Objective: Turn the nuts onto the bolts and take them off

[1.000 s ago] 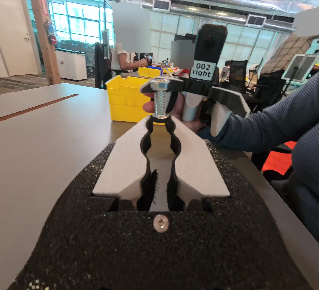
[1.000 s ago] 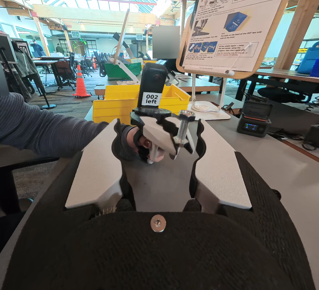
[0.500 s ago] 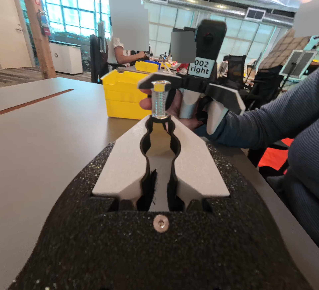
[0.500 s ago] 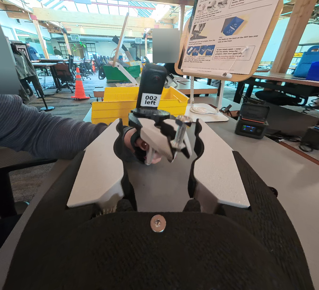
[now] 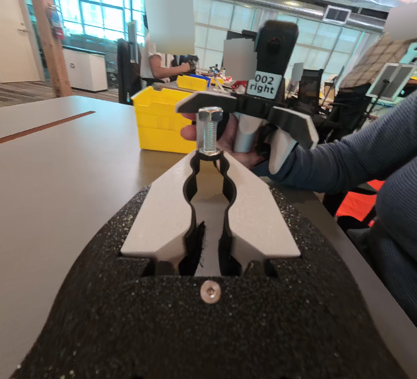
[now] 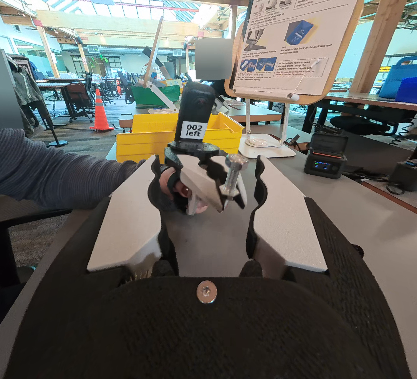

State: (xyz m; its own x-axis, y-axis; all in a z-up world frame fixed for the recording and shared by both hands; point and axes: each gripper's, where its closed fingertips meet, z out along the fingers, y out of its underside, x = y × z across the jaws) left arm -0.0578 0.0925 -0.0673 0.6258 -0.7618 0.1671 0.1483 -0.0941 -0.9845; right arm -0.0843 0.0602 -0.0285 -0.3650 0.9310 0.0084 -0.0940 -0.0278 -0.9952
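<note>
My left gripper (image 5: 209, 157) is shut on a silver nut (image 5: 209, 152) at its fingertips. A silver bolt (image 5: 208, 129) stands upright in that nut, hex head on top. My right gripper (image 5: 247, 117) is open just behind the bolt, with one finger (image 5: 205, 102) above and behind the bolt head. In the right wrist view my right gripper (image 6: 206, 164) is open and empty, jaws wide apart. The left gripper (image 6: 230, 197) sits between them, holding the nut (image 6: 229, 192) with the bolt (image 6: 234, 172) tilted toward the right finger (image 6: 282, 205).
A yellow bin (image 5: 162, 124) stands on the grey table (image 5: 67, 176) behind the grippers; it also shows in the right wrist view (image 6: 153, 140). An instruction board on a white stand (image 6: 293, 29) and a small black device (image 6: 325, 160) are at the right. Tip to tip, the grippers are about 5 cm apart.
The left gripper, still holding the nut and bolt, has shifted and tilted slightly. The right gripper stays open around the bolt, its finger still by the bolt head.
</note>
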